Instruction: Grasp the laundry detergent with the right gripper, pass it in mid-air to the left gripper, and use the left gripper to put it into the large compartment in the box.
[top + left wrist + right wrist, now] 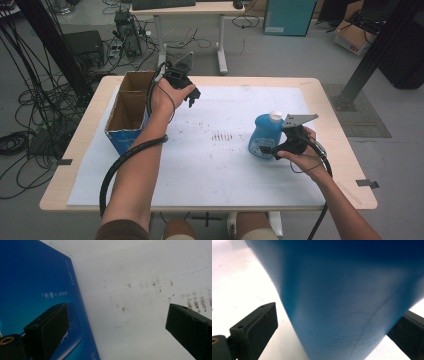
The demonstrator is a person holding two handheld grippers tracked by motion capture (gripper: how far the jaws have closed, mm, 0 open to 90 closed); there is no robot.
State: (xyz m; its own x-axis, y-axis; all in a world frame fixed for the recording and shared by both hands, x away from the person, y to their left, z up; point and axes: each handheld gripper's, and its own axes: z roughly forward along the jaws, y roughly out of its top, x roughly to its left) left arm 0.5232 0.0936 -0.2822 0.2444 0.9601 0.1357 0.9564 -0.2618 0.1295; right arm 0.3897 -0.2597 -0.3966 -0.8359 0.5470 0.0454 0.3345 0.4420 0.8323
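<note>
A blue bottle (264, 134) with a white cap stands upright on the white sheet (210, 165) at the right. My right gripper (268, 149) reaches it from the right, low on its body. In the right gripper view the bottle (342, 290) stands between the jaws of my right gripper (339, 312); a strip of white sheet shows between the left jaw and the bottle, and the right jaw sits against or behind it. My left gripper (192, 96) hovers beside the cardboard box (118, 107). In its own view the left gripper (116, 312) is wide open with nothing between its jaws.
The open cardboard box, blue on its outer wall (35, 277), stands at the table's left. Dark scuff marks (222, 136) dot the middle of the sheet. Beyond the table are a second desk (190, 10), cables on the floor and black frame posts.
</note>
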